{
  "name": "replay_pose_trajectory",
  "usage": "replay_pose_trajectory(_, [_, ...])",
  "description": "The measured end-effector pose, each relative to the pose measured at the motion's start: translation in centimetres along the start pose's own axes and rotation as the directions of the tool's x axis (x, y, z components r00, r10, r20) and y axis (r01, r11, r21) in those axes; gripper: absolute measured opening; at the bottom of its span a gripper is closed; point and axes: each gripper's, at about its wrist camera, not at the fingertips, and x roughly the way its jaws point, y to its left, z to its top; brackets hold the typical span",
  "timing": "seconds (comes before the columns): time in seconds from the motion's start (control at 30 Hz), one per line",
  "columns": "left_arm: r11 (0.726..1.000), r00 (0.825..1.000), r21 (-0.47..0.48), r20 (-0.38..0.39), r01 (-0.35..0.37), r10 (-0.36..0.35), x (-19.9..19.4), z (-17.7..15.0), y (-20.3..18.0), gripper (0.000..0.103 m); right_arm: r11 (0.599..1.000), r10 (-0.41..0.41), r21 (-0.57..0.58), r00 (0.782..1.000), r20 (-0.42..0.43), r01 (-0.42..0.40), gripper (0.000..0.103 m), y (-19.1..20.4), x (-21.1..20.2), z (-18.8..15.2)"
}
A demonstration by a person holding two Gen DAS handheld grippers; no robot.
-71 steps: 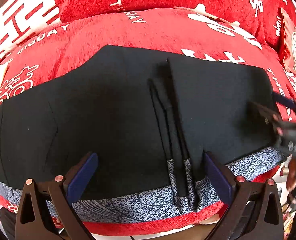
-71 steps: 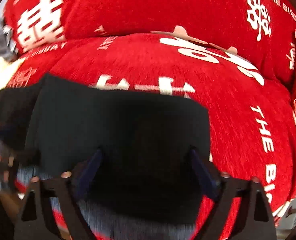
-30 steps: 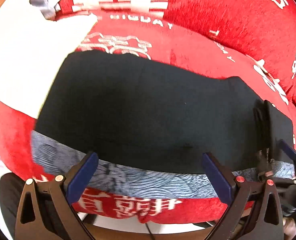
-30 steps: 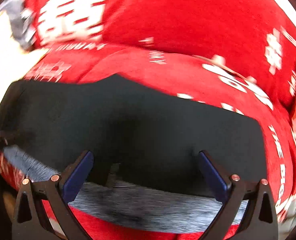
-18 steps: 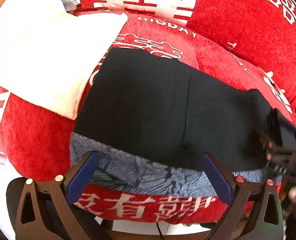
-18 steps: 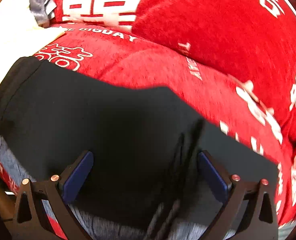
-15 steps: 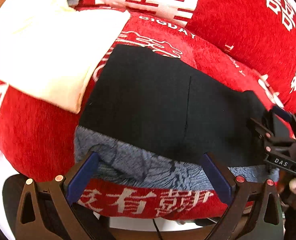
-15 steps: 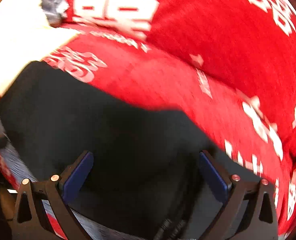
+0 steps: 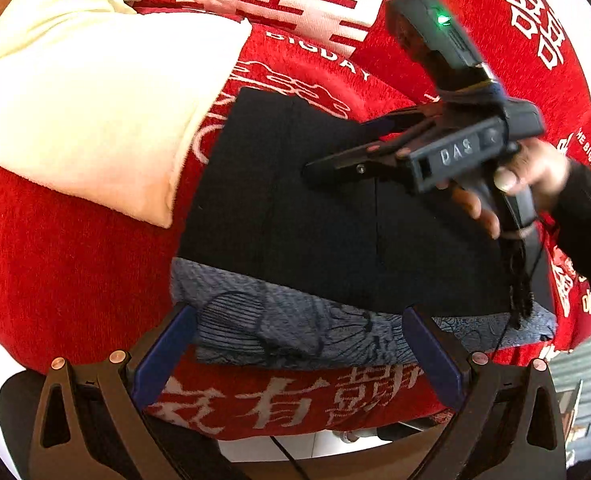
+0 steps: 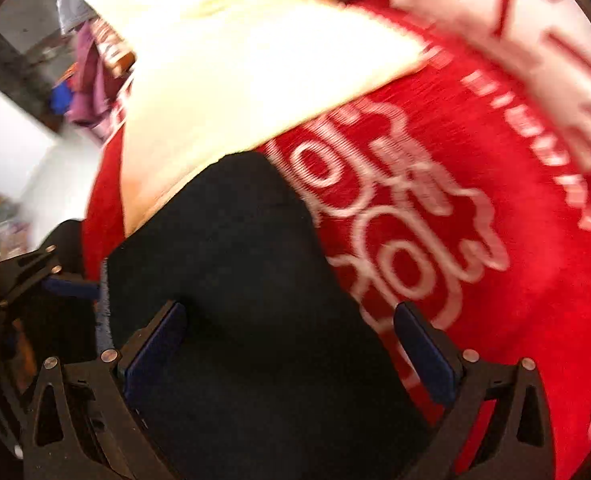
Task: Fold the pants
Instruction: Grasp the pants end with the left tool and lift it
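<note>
One pair of black pants (image 9: 335,216) is seen lying folded on a red plush sofa cushion (image 9: 67,264), its blue-grey patterned waistband (image 9: 295,328) hanging toward the front edge. White characters are woven into the red cover; "BIGDAY" is legible above the pants, and raised letters "DAS" are read on the body of the right gripper (image 9: 335,148). Compared with half a second ago, the right gripper is found well over the pants' upper part instead of at their right edge, and a green lamp on its mount is now in view. Its fingers are spread, with nothing held between them, as the right wrist view confirms. The left gripper (image 9: 295,344) is likewise held spread wide, just short of the waistband. A cream cushion (image 9: 95,100), smooth and squared, is noted beside the pants' left edge.
</note>
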Motion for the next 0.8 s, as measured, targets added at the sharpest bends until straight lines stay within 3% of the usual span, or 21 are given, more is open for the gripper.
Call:
replay_pose_trajectory(0.07, [1.000,1.000,-0.008,-0.005,0.006,-0.006,0.1,0.4,0.8,0.103,0.998,0.018,-0.059,0.999,-0.045,-0.021,0.097,0.6,-0.2,0.6])
replay_pose_trajectory(0.1, [1.000,1.000,-0.019,-0.010,0.013,-0.014,0.2,0.7,1.5,0.103,0.995,0.041,-0.084,0.998,-0.052,-0.045,0.075,1.3,-0.7,0.7])
replay_pose_trajectory(0.13, [0.999,1.000,-0.030,-0.017,0.018,-0.018,0.3,1.0,1.8,0.103,0.994,0.011,-0.111,0.998,-0.058,-0.017,0.063,2.1,-1.1,0.6])
replay_pose_trajectory(0.17, [0.998,0.999,-0.053,-0.026,0.030,-0.031,0.6,1.3,2.5,0.103,0.990,-0.027,-0.137,0.998,-0.057,0.019,0.056,2.6,-1.2,0.7])
replay_pose_trajectory(0.2, [0.996,0.998,-0.068,-0.029,0.053,-0.055,0.6,1.4,2.9,0.103,0.984,-0.068,-0.167,0.996,-0.050,0.059,0.038,3.3,-1.6,0.4])
replay_pose_trajectory(0.3, [0.993,0.994,-0.049,-0.008,0.109,-0.109,0.0,2.2,3.4,0.103,0.973,-0.106,-0.208,0.994,0.004,0.104,0.023,5.0,-3.6,-0.9])
replay_pose_trajectory(0.4, [0.990,0.990,0.027,0.024,0.137,-0.138,-1.0,3.0,3.1,0.103,0.957,-0.102,-0.264,0.991,0.083,0.121,0.020,7.4,-6.3,-2.8])
replay_pose_trajectory(0.53, [0.954,0.964,0.151,0.020,0.260,-0.266,-1.5,4.4,1.8,0.103,0.940,-0.097,-0.310,0.983,0.155,0.142,0.020,10.3,-9.2,-5.7])
replay_pose_trajectory(0.6, [0.932,0.951,0.195,-0.015,0.305,-0.308,-0.5,4.9,0.8,0.103,0.936,-0.095,-0.317,0.979,0.181,0.149,0.020,10.8,-10.3,-6.5])
replay_pose_trajectory(0.7, [0.897,0.917,0.196,-0.127,0.396,-0.377,2.1,5.2,-1.2,0.103,0.937,-0.105,-0.308,0.975,0.195,0.162,0.020,11.1,-10.2,-6.1])
replay_pose_trajectory(0.73, [0.900,0.922,0.209,-0.157,0.383,-0.355,2.9,5.2,-2.2,0.103,0.941,-0.113,-0.293,0.974,0.197,0.169,0.020,10.9,-9.9,-6.0])
replay_pose_trajectory(0.77, [0.912,0.937,0.227,-0.160,0.342,-0.311,3.5,5.1,-2.9,0.102,0.944,-0.122,-0.279,0.973,0.197,0.175,0.020,10.7,-9.6,-5.6])
replay_pose_trajectory(0.8, [0.921,0.948,0.242,-0.166,0.306,-0.271,4.0,5.0,-3.4,0.088,0.948,-0.133,-0.260,0.971,0.199,0.183,0.020,10.4,-9.4,-5.4])
